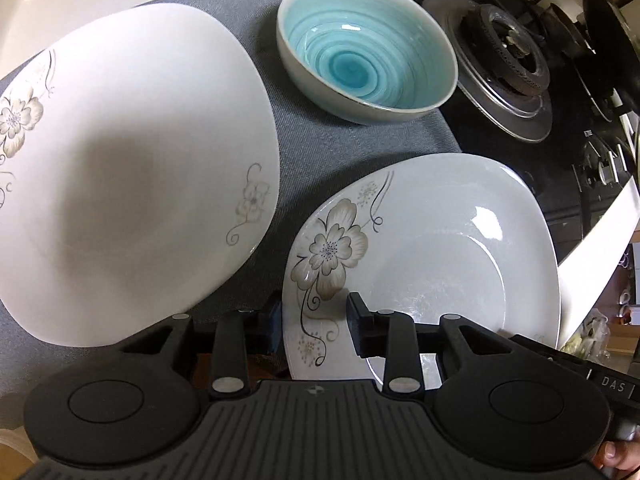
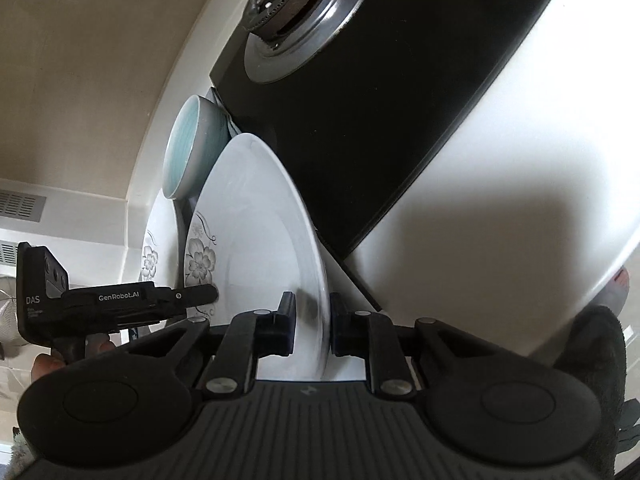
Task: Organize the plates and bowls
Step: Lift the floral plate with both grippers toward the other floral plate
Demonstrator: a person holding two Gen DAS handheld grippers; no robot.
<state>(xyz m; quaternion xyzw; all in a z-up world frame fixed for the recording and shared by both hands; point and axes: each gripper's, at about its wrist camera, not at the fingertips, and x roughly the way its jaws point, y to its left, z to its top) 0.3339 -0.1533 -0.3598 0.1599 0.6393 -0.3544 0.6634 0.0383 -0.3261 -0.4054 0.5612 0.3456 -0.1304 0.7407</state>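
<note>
Two plates and one bowl sit on the grey mat. Left to right: large plate, then the smaller plate, whose rim both our left gripper and right gripper straddle with jaws partly open (neither clamped). We should close squarely before lifting.

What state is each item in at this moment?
Smaller flowered plate: straddled at its rim by both grippers, which look not yet clamped.
Larger flowered plate: on the grey mat, untouched.
Blue bowl: upright, empty.
Stove burner: unlit.
Left gripper: open.
Right gripper: open.
</note>
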